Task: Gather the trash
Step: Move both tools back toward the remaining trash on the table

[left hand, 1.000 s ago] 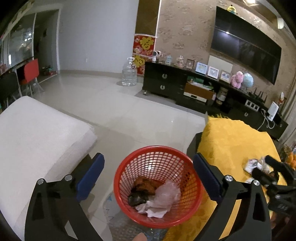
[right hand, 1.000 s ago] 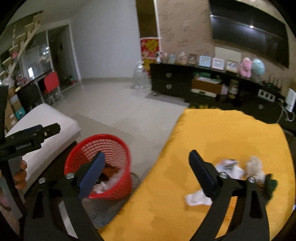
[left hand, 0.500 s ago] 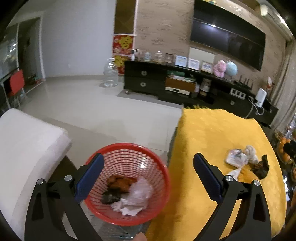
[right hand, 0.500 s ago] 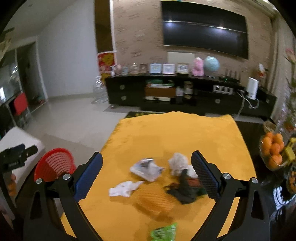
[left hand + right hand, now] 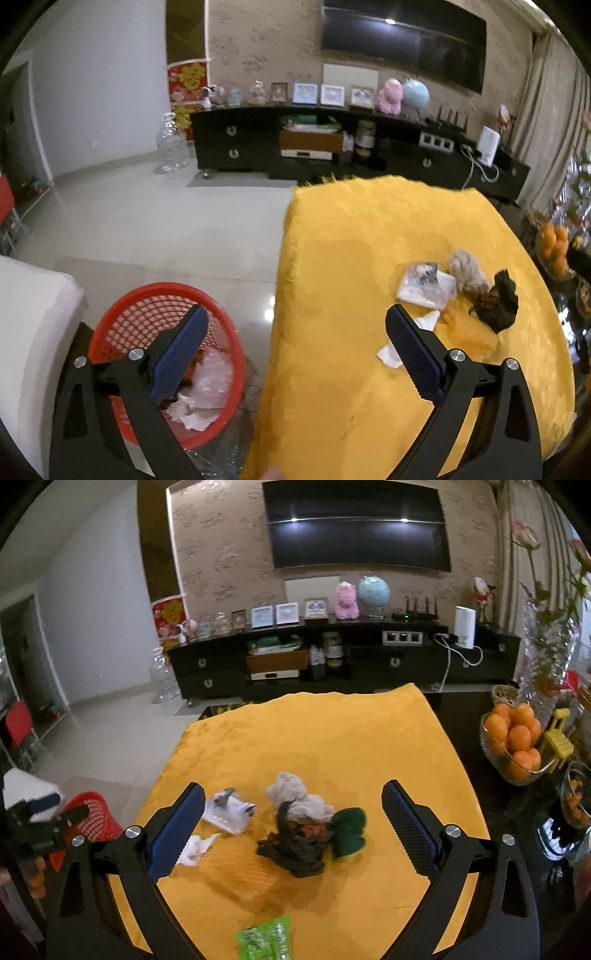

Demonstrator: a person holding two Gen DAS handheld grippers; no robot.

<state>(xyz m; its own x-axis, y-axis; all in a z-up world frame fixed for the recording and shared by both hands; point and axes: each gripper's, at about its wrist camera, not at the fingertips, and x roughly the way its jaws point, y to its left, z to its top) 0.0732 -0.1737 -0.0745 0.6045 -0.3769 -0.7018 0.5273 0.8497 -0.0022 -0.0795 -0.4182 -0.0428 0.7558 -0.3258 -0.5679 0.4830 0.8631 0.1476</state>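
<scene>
Both views swung rightward since last frame; I now see the trash pile (image 5: 295, 827) mid-counter (image 5: 332, 738). Left hand-held gripper (image 5: 295, 350) and right hand-held gripper (image 5: 291, 827): jaws apart, empty. Red basket (image 5: 122, 321) beside the counter's left edge.

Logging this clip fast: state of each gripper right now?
Left gripper: open, holding nothing.
Right gripper: open, holding nothing.

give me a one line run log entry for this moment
left gripper: open, empty | right gripper: open, empty, above trash pile | red basket: on floor, holds trash | yellow cloth: trash remains
</scene>
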